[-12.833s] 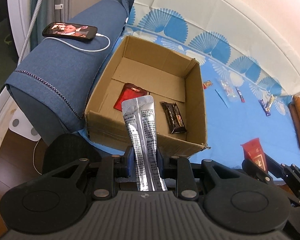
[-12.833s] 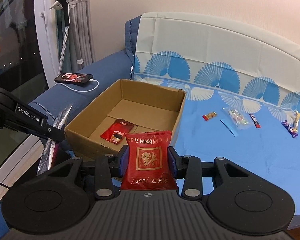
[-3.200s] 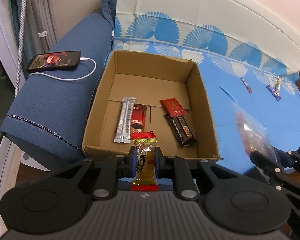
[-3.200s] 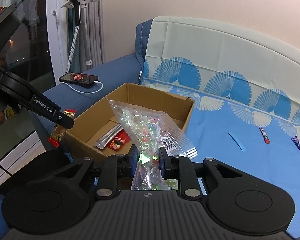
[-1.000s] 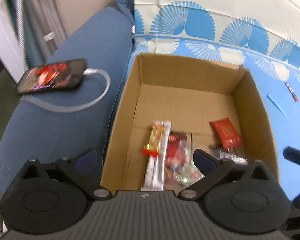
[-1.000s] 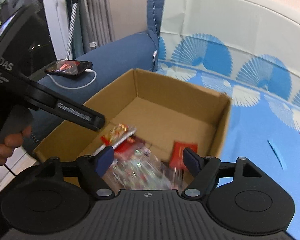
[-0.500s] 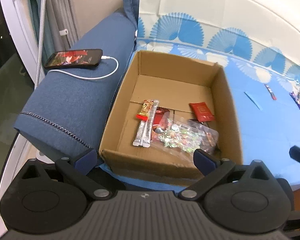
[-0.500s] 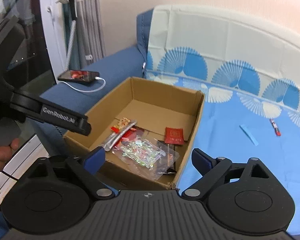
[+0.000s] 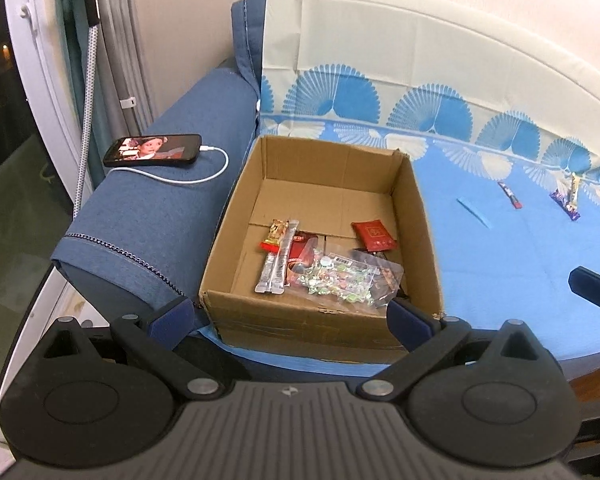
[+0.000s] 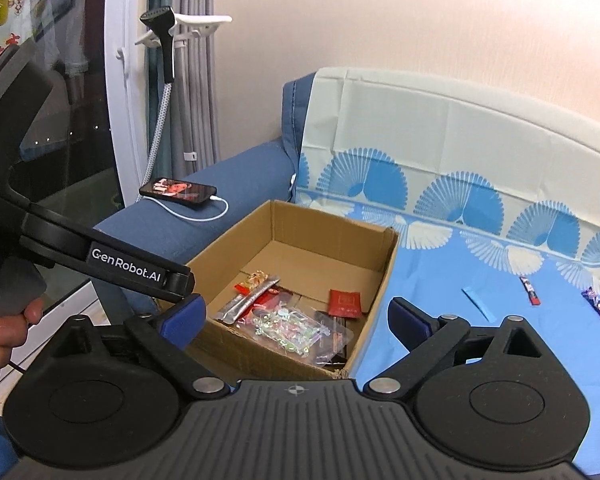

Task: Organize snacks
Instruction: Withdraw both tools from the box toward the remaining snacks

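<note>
An open cardboard box (image 9: pixel 328 148) (image 10: pixel 332 224) stands on the blue-sheeted sofa. Inside lie a clear candy bag (image 9: pixel 340 276) (image 10: pixel 288 326), a silver stick pack (image 9: pixel 278 264) (image 10: pixel 248 300), a small red-and-gold bar (image 9: pixel 274 234) and a flat red packet (image 9: pixel 374 234) (image 10: pixel 344 302). My left gripper (image 9: pixel 288 316) hangs open and empty before the box's near wall. The right gripper (image 10: pixel 296 316) is just off the box's near right corner; its jaws are opening with nothing between them. Loose snacks (image 9: pixel 510 196) (image 10: pixel 528 290) lie far right on the sheet.
A phone (image 9: pixel 152 150) (image 10: pixel 178 191) on a white cable rests on the blue armrest left of the box. A thin blue strip (image 9: pixel 474 212) and wrapped sweets (image 9: pixel 568 200) lie on the sheet. A hand (image 10: pixel 4 332) holds the left tool. A steamer stand rises behind the armrest.
Both grippers have drawn back and up from the box, which now looks smaller. The right jaws have spread wider. The candy bag stays lying in the box.
</note>
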Tool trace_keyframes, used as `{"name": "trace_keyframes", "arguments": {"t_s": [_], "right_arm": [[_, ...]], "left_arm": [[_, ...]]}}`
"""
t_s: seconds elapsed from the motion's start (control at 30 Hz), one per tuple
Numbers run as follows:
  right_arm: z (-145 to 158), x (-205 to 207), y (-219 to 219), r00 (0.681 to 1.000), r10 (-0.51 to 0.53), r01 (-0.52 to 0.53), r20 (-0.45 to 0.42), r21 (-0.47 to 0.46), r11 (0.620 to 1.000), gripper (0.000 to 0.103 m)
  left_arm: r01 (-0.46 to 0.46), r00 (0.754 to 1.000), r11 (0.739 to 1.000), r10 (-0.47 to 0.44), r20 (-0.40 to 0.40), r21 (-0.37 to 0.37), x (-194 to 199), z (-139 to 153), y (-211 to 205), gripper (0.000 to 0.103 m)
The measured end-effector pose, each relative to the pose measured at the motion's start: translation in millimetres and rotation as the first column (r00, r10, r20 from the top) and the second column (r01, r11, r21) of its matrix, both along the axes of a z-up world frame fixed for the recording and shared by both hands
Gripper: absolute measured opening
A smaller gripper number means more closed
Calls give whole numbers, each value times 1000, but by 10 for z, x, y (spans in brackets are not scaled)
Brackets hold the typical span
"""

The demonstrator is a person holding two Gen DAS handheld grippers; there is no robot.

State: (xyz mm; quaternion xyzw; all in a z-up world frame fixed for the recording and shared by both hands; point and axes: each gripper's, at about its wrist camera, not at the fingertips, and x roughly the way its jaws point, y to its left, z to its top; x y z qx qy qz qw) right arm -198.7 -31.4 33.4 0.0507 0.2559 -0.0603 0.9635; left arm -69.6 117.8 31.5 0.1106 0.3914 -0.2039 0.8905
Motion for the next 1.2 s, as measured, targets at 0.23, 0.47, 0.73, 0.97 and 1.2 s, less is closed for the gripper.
{"name": "trace_keyframes", "arguments": {"t_s": [0.23,0.47,0.73,0.97,1.2], "right_arm": [[44,-92,31,1000,-3,4,22,-16,1000,99],[62,-121,62,999,-4,5,31,-25,1000,99],[38,-102,40,1000,-10,10,28,-15,1000,100],[-61,-102,-220,998,-69,68,12,36,997,100],[-269,-167,-828,980,-196,198,-28,88,976,100]], "left_arm": [[7,1000,1000,-7,26,-18,-91,87,36,103],[11,999,1000,-10,35,-23,-132,110,48,103],[19,999,1000,-19,30,-14,-120,101,-33,103],[50,999,999,-50,6,12,-36,64,-330,103],[103,992,994,-101,-79,23,187,-8,-934,103]]}}
